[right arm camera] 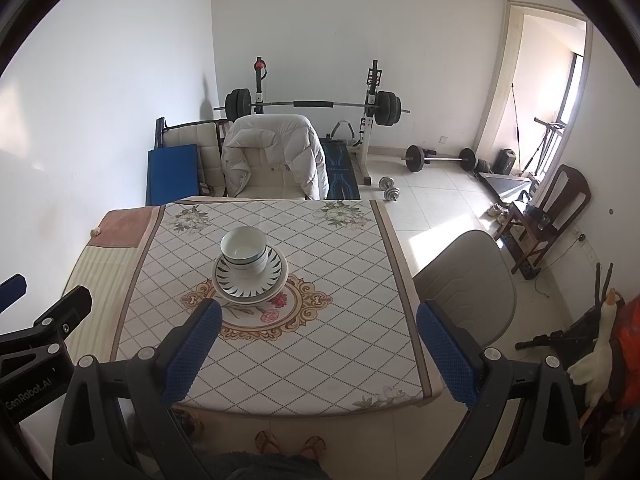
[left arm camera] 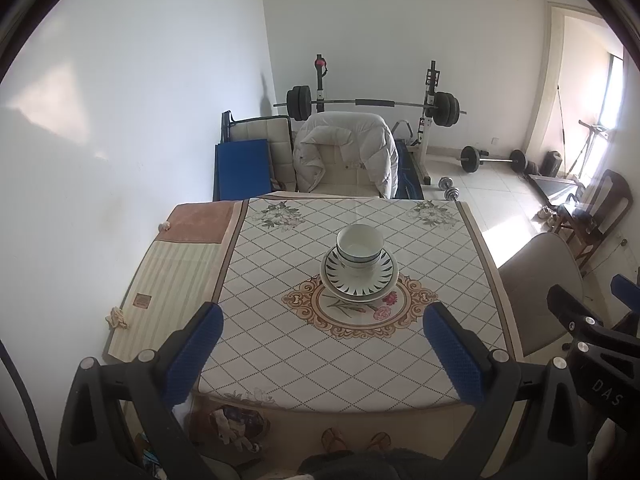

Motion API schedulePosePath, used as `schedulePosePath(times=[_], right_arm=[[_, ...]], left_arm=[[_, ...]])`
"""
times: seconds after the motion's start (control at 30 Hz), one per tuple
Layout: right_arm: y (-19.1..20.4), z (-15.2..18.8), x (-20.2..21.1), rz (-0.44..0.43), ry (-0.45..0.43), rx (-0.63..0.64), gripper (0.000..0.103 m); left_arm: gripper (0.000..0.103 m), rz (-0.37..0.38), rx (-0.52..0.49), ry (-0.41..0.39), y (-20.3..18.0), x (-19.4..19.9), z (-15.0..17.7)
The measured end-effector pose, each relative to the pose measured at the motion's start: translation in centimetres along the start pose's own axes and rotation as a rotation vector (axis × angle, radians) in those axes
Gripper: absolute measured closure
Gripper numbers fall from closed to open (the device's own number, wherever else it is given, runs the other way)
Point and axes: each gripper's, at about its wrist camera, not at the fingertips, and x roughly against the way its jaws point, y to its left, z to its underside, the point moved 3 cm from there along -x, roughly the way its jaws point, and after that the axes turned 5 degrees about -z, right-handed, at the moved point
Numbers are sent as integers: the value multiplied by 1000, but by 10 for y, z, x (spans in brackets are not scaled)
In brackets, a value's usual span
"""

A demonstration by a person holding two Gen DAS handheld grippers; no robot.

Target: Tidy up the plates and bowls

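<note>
White bowls with dark rim lines (left arm camera: 359, 249) sit nested on stacked plates (left arm camera: 359, 280), the top plate with a black leaf pattern, at the middle of the table (left arm camera: 280, 360). The same stack shows in the right wrist view, bowls (right arm camera: 245, 253) on plates (right arm camera: 251, 278). My left gripper (left arm camera: 324, 352) is open and empty, held above the table's near edge, well short of the stack. My right gripper (right arm camera: 318, 350) is open and empty, also near the front edge, right of the stack. Each gripper's body shows at the other view's edge.
A patterned cloth covers the table (right arm camera: 280, 340). A chair with a white jacket (left arm camera: 346, 152) stands at the far side. A grey chair (right arm camera: 464, 280) stands at the right. A barbell rack (left arm camera: 372, 104) and weights stand behind. Feet in sandals (right arm camera: 288, 444) show below.
</note>
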Motion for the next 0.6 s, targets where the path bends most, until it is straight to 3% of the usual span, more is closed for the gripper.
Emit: schedulePosePath(times=[0.6], right_arm=[[-2,4,-1,-5,9,-5,3]], left_arm=[[0,-1,2,1,1,-1,1]])
